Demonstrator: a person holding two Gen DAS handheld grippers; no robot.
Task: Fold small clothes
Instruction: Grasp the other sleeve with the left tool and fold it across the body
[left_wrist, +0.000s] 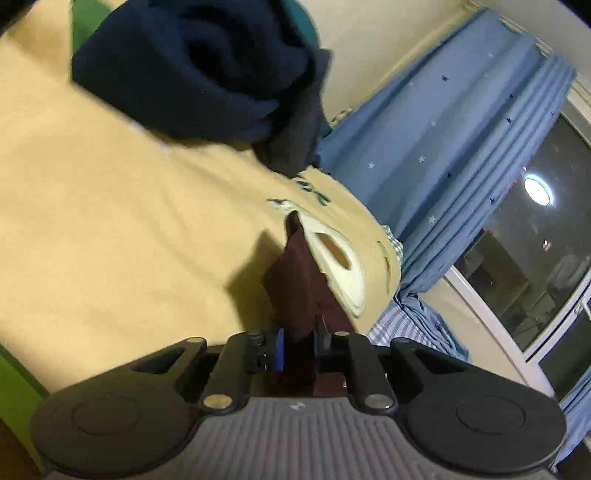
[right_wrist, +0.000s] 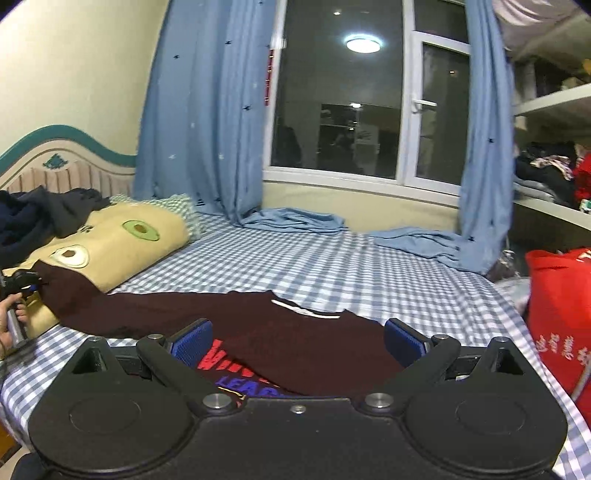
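- Left gripper (left_wrist: 298, 349): fingers drawn together on a fold of the maroon T-shirt (left_wrist: 295, 288); the cloth passes between the blue pads and rises ahead of the tips. In the right wrist view the same tool (right_wrist: 22, 282) sits at the far left edge, held by a hand (right_wrist: 9, 321), with the shirt's sleeve end stretched toward it.
- Right gripper (right_wrist: 297, 336): fingers spread wide, blue pads (right_wrist: 192, 341) well apart, nothing between them; it hangs just above the near part of the shirt.
- Maroon T-shirt (right_wrist: 288, 343): lies on the checked bedsheet (right_wrist: 295, 266) directly ahead of the right gripper; the white-trimmed neckline points away from it, and red and blue lettering shows just beside the left pad. One side is drawn out leftward over the pillow's edge.
- Yellow avocado-print pillow (right_wrist: 122, 243): left of and beyond the right gripper; under and ahead of the left gripper (left_wrist: 110, 221).
- Pile of dark navy clothes (left_wrist: 192, 70): beyond the left gripper, on the pillow's far part.
- Red bag (right_wrist: 557, 314): right of the right gripper, at the bed's edge.
- Blue star-print curtains (right_wrist: 199, 110): farthest, flanking the dark window (right_wrist: 340, 92), their hems pooled on the sheet.
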